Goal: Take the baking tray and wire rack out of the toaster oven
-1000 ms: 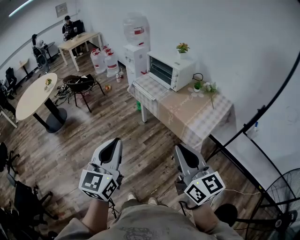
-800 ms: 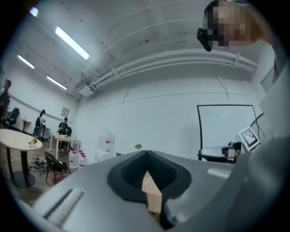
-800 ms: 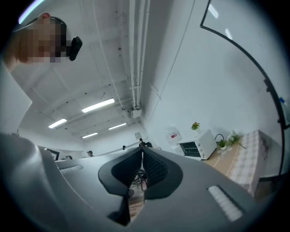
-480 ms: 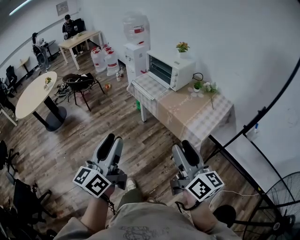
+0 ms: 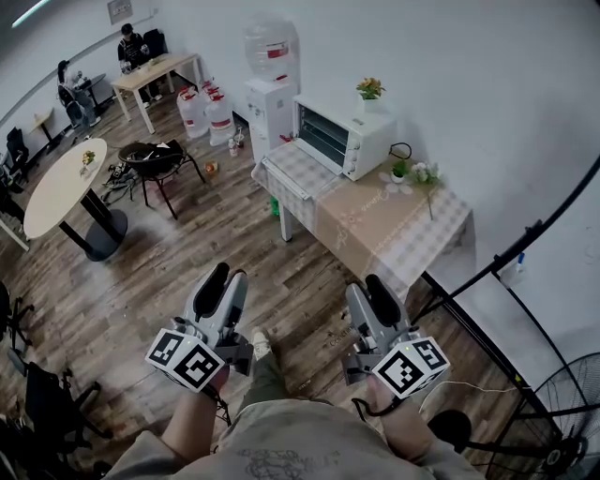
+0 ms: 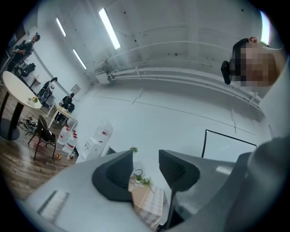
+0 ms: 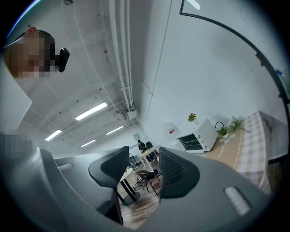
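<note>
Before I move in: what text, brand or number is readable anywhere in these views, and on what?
No text can be read in any view.
Red label on the water dispenser bottle: too small to read.
Script print on the tablecloth: blurred.
Wall sign: too small to read.
Toaster oven: no legible brand or dial numbers.

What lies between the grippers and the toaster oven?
In the head view, wood floor, then checked tablecloth before the toaster oven. The left gripper is open; the right gripper has just been opening its jaws, nothing between them.
</note>
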### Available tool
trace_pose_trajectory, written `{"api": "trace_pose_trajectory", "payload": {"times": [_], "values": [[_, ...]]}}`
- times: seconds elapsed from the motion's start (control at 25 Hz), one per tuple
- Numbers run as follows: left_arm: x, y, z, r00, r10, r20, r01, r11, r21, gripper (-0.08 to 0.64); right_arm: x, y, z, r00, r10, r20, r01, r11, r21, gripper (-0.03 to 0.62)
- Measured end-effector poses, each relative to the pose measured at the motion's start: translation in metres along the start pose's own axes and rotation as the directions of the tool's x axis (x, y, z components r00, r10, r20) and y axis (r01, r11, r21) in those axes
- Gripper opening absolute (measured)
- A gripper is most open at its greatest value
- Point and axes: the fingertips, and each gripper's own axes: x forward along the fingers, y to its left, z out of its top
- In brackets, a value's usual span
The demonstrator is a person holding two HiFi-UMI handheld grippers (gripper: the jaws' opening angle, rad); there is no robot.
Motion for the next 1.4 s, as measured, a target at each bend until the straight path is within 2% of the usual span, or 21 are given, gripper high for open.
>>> {"api": "trace_pose_trajectory", "payload": {"times": [0.2, 0.32, 0.48, 0.76, 1.16, 1.4], "values": [[0.025, 0.037, 0.008, 1.0, 0.0, 0.004, 0.0, 1.0, -0.027, 0.172, 0.042, -0.008, -0.003, 1.0, -0.008, 0.007, 0.008, 1.0, 0.012, 0.225], [0.049, 0.06, 0.016, 1.0, -0.014, 0.011, 0.014, 0.999, -0.041, 0.172, 0.075, -0.017, -0.002, 1.0, -0.011, 0.021, 0.01, 0.998, 0.061, 0.225], [0.085, 0.099, 0.028, 0.999, -0.041, 0.022, 0.043, 0.992, -0.119, 0.17, 0.124, -0.029, -0.004, 0.999, -0.028, 0.038, 0.022, 0.99, 0.14, 0.225], [0.152, 0.171, 0.05, 0.995, -0.096, 0.017, 0.097, 0.962, -0.255, 0.17, 0.211, -0.053, -0.006, 0.994, -0.1, 0.045, 0.089, 0.977, 0.195, 0.215], [0.24, 0.272, 0.065, 0.989, -0.15, 0.014, 0.143, 0.905, -0.4, 0.17, 0.319, -0.087, -0.017, 0.978, -0.195, 0.079, 0.163, 0.939, 0.303, 0.187], [0.279, 0.32, 0.048, 0.993, -0.114, 0.003, 0.096, 0.82, -0.565, 0.17, 0.367, -0.112, -0.03, 0.966, -0.237, 0.101, 0.175, 0.891, 0.418, 0.178]]}}
